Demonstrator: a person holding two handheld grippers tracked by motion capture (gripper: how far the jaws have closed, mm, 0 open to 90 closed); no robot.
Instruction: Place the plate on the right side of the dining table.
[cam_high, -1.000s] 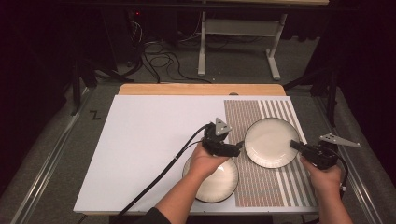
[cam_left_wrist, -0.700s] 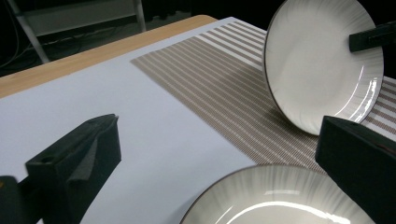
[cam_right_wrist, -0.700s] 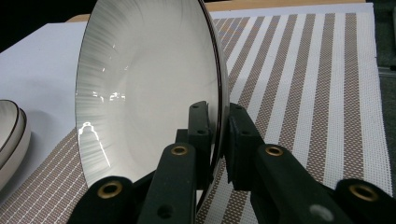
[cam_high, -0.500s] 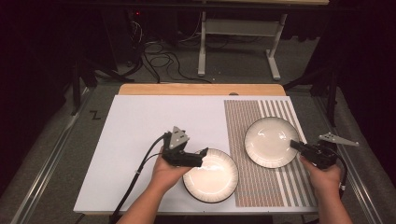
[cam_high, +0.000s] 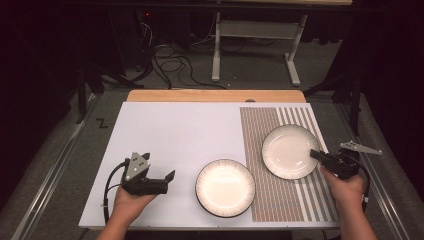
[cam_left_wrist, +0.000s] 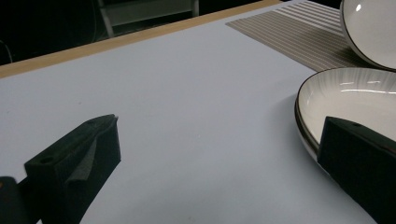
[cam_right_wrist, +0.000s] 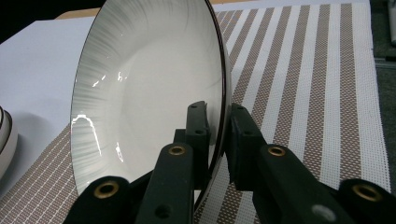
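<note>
The right hand-held gripper (cam_high: 316, 154) is clamped on the near-right rim of the far plate (cam_high: 289, 150), tilting it up off the striped mat (cam_high: 285, 200). The left hand-held gripper (cam_high: 167, 179), its jaws just opened wide with nothing between them, sits over the bare white worktop (cam_high: 175, 135), left of the near plate (cam_high: 225, 187). Both plates are glossy white with thin dark rims. Next move, I'd say: carry the gripped plate across, keeping a firm pinch on that slippery edge.

White board (cam_high: 190, 135) covering the table; wooden strip (cam_high: 215, 95) along its far edge. Striped placemat (cam_high: 280, 200) lying at the board's right edge. Beyond the far edge: cables (cam_high: 170, 57) and metal stand (cam_high: 250, 35) on the floor.
</note>
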